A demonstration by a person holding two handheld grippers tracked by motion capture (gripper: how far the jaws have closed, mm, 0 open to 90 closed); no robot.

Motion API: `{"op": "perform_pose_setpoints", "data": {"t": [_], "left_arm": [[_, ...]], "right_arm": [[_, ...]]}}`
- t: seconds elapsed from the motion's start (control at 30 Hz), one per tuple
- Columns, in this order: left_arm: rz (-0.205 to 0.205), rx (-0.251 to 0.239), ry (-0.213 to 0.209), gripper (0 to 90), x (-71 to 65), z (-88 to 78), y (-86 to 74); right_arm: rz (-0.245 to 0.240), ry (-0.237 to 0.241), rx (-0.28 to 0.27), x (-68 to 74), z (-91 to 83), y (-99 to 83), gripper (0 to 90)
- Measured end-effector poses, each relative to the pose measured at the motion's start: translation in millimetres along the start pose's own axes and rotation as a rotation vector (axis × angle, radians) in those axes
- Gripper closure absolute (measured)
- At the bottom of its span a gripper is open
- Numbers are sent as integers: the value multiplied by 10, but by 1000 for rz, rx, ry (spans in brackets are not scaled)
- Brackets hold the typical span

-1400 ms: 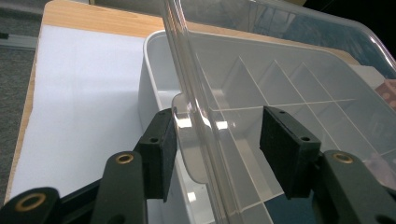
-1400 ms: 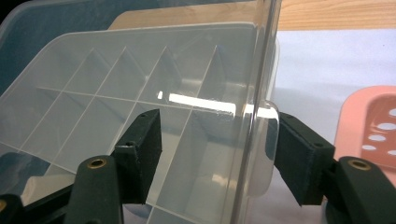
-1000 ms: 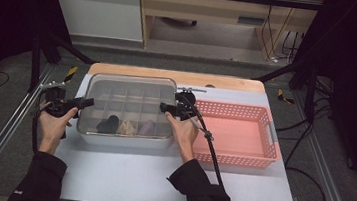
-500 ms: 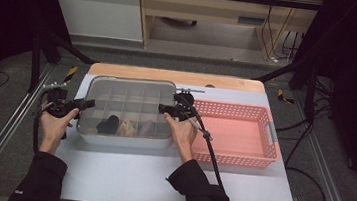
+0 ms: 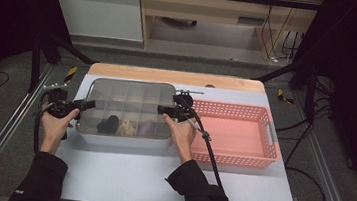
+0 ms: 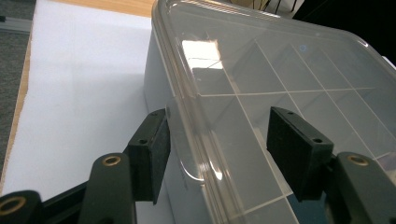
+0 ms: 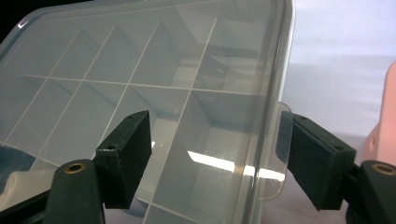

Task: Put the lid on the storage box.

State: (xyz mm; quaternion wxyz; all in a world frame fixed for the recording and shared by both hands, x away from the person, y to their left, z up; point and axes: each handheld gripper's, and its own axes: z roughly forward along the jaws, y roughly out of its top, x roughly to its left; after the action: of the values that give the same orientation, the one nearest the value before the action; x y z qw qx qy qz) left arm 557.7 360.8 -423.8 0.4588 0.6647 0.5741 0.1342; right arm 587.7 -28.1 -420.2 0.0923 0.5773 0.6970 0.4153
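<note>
Now both tongs parked at the short ends of the clear lidded compartment box [image 5: 127,110], sitting toward the surface's [image 5: 158,179] left-middle, just beside the pink basket [image 5: 236,134] on the right. Left tongs [image 6: 217,154] wide open, jaws just been opening, straddling the lid's small end tab [image 6: 187,163] without pressing on it, one jaw outside the wall, one over the lid. Right tongs [image 7: 215,158] same: spread wide, just been opening, lid tab [image 7: 275,154] between the jaws, nothing gripped. Dark, tan and purplish items [image 5: 126,126] lying in the near compartments. Risks, judged: closing on only the thin tab, tab slipping out of smooth pads; lifting one end first, tilting the box and spilling contents across dividers; uneven pull dragging the whole box toward the basket or off the near edge.
</note>
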Motion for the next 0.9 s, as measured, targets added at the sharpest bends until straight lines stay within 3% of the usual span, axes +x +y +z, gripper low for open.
{"op": "perform_pose_setpoints", "data": {"t": [0.13,0.23,0.37,0.57,0.77,0.9], "left_arm": [[0,7,-4,384,0,-1,0],[34,5,37,363,-20,-22,7],[29,-18,44,355,5,-96,19],[27,-68,27,354,-24,-248,43],[67,-92,5,370,-151,-376,44],[104,-96,-25,409,-277,-448,23]], "right_arm": [[-1,2,-5,-1,0,3,262],[-2,4,-16,-5,-4,6,236],[-12,-8,-66,7,-46,18,218],[-38,-13,-92,-10,-147,49,210],[-58,-1,-122,-27,-296,82,214],[-96,5,-146,-24,-454,103,271]]}}
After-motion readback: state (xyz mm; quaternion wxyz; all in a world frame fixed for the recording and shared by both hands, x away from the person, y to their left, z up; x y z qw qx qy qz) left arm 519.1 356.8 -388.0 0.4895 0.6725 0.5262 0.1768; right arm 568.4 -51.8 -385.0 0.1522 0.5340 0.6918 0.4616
